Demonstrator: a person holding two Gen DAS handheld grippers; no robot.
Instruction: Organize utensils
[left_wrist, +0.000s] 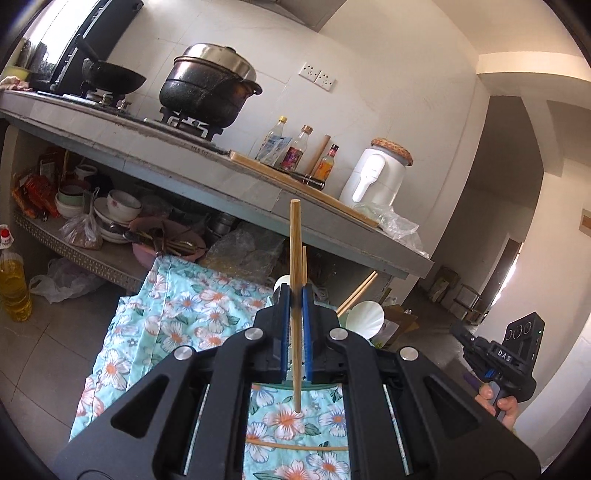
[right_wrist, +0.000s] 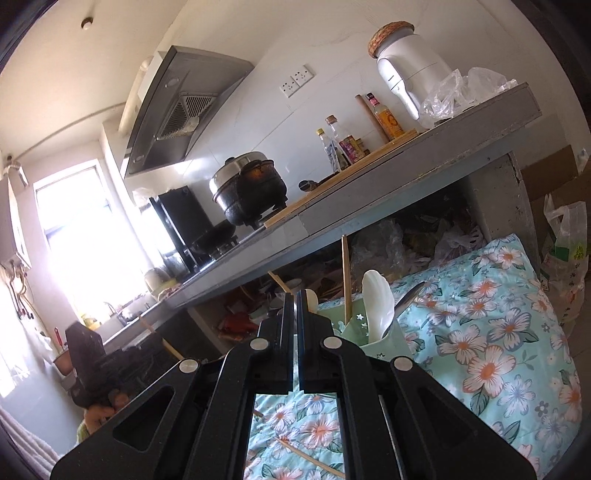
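My left gripper (left_wrist: 295, 291) is shut on a wooden chopstick (left_wrist: 294, 240), which stands upright between the blue pads above the floral cloth (left_wrist: 184, 310). A second thin stick (left_wrist: 304, 264) rises just behind the pads; I cannot tell if it is held. One chopstick (left_wrist: 295, 447) lies loose on the cloth below. My right gripper (right_wrist: 295, 295) is shut with nothing in it, just left of a green utensil holder (right_wrist: 384, 345). That holder contains a white spoon (right_wrist: 375, 306), a metal spoon (right_wrist: 406, 297) and an upright chopstick (right_wrist: 346, 277). Loose chopsticks (right_wrist: 310, 459) lie on the cloth under it.
A grey kitchen counter (left_wrist: 236, 192) overhangs the cloth, carrying a black pot (left_wrist: 210, 88), wok, bottles, cutting board and white appliance (left_wrist: 376, 177). The shelf beneath is crowded with bowls (left_wrist: 122, 205) and bags. An oil bottle (left_wrist: 13, 284) stands on the floor at left. A hand (left_wrist: 508, 404) holds the right gripper.
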